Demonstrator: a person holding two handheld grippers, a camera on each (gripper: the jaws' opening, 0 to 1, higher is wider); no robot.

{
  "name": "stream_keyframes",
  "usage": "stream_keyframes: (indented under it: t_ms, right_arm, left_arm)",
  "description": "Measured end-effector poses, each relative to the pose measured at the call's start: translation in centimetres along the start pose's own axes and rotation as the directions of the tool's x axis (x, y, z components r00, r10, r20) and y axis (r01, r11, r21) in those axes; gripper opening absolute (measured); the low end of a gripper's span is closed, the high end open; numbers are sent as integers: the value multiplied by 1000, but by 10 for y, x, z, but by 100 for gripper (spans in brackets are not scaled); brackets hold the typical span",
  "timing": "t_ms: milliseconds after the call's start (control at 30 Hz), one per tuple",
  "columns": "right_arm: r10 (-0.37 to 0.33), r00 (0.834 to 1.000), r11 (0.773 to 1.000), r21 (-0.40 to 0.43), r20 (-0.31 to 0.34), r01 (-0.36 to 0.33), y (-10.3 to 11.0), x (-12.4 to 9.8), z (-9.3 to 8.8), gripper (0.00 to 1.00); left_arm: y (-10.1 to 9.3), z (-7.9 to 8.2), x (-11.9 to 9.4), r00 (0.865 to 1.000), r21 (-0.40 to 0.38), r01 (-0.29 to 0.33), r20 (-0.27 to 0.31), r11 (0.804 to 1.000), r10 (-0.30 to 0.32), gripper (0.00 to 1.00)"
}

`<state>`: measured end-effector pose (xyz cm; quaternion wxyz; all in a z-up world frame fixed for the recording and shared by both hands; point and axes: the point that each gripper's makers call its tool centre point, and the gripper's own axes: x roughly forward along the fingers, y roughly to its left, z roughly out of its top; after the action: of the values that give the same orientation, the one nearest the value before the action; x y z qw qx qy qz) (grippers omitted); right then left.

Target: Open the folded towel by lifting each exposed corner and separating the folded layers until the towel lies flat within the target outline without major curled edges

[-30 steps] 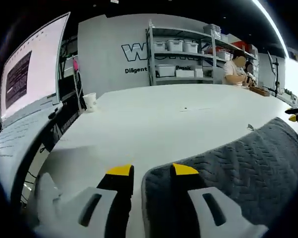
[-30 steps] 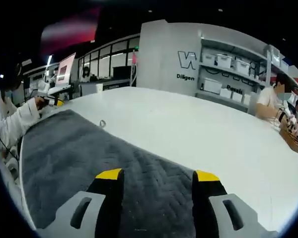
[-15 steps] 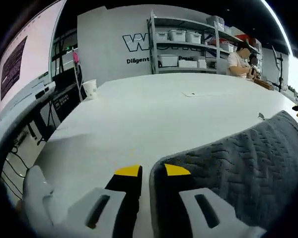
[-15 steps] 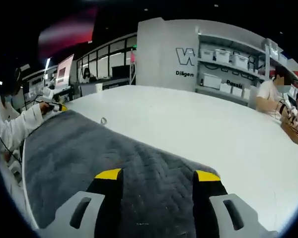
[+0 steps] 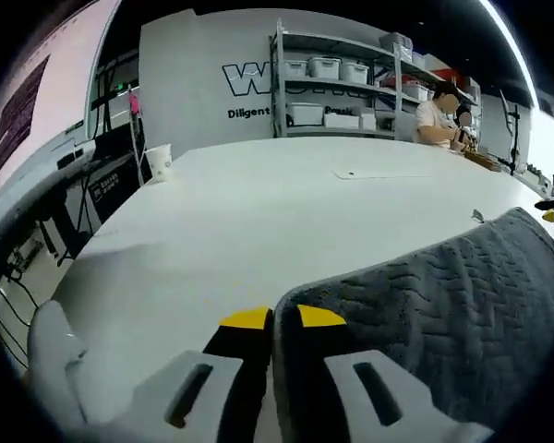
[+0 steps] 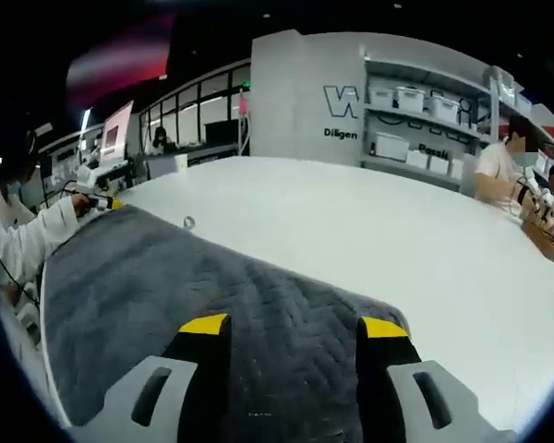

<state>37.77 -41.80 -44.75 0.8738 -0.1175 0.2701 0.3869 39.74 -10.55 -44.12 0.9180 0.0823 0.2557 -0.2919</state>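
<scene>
The towel (image 5: 443, 295) is dark grey with a stitched herringbone pattern, running from 6 to 3 o'clock in the left gripper view and from 9 to 6 o'clock in the right gripper view (image 6: 166, 286). The table (image 5: 258, 212) is plain white. Both grippers have black jaws with yellow tips on light grey bodies: left gripper (image 5: 273, 318), right gripper (image 6: 294, 325). At 12 o'clock the wall (image 5: 194, 111) is pale grey with dark lettering, beside grey shelves (image 5: 342, 92) holding white bins. A white cup (image 5: 158, 161) stands at 10 o'clock. The sleeve (image 6: 32, 235) at 9 o'clock is white.
</scene>
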Motion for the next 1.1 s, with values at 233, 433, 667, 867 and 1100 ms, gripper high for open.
stream_keyframes:
  t_ms: [233, 433, 667, 867, 1100]
  right_arm:
    - [-9, 1000, 1000, -13, -7, 9, -10, -12, -1, 43]
    - [-156, 986, 987, 58, 56, 153, -69, -57, 12, 35]
    - [-301, 945, 952, 103, 128, 289, -130, -96, 33, 25]
    - [-366, 927, 924, 151, 88, 351, -173, -93, 22, 17]
    - [-353, 932, 923, 194, 80, 333, -169, -93, 13, 13]
  left_arm:
    - [16, 11, -8, 999, -70, -41, 27, 997, 43, 7]
    - [63, 29, -28, 979, -144, -191, 50, 971, 200, 6]
    - [140, 80, -37, 925, -173, -352, 86, 920, 370, 6]
    - [196, 63, -2, 906, -183, -409, 36, 894, 422, 6]
    - [215, 34, 24, 903, -169, -429, -46, 887, 428, 6]
